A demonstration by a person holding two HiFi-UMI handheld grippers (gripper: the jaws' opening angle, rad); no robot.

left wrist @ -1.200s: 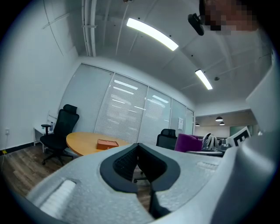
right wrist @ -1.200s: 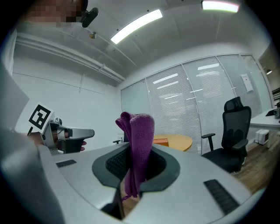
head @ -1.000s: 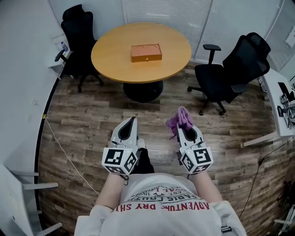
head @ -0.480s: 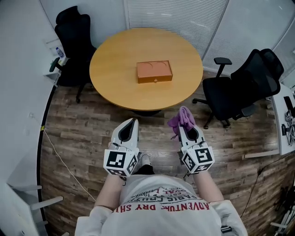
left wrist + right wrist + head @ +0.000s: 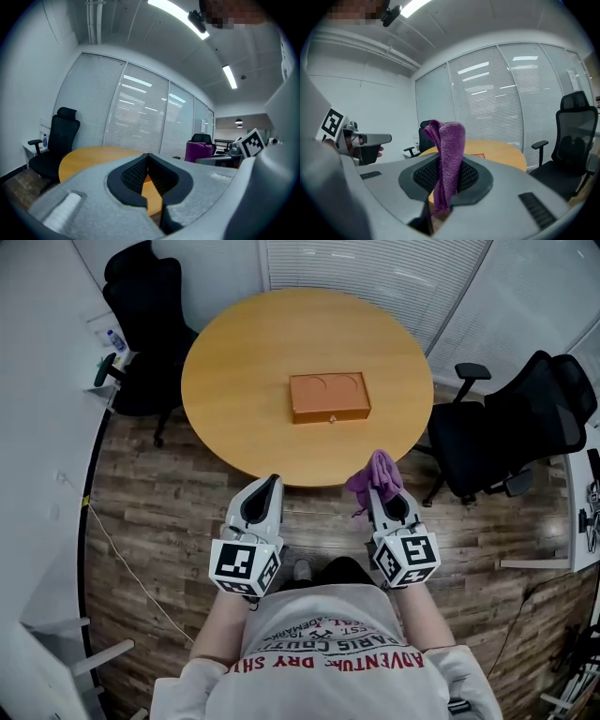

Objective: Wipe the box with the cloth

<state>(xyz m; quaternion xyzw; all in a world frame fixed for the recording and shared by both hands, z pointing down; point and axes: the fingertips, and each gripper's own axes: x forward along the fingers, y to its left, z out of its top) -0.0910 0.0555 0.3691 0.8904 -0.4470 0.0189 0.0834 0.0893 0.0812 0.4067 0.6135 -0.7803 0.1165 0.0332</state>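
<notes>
An orange-brown box (image 5: 329, 397) lies flat near the middle of the round wooden table (image 5: 234, 418); a sliver of it (image 5: 478, 155) shows in the right gripper view. My right gripper (image 5: 378, 480) is shut on a purple cloth (image 5: 373, 475), which stands up out of the jaws (image 5: 446, 159). It hovers at the table's near edge, well short of the box. My left gripper (image 5: 266, 486) is shut and empty (image 5: 147, 158), also at the near edge, left of the right one.
Black office chairs stand at the table's left (image 5: 141, 315) and right (image 5: 516, 437). A white desk edge (image 5: 586, 512) is at far right. Blinds cover the glass wall (image 5: 375, 268) behind the table. A cable (image 5: 131, 559) runs over the wood floor.
The table and box have come closer and lower in the head view as I stepped toward them. Both grippers keep their pose and now reach the table's near edge.
</notes>
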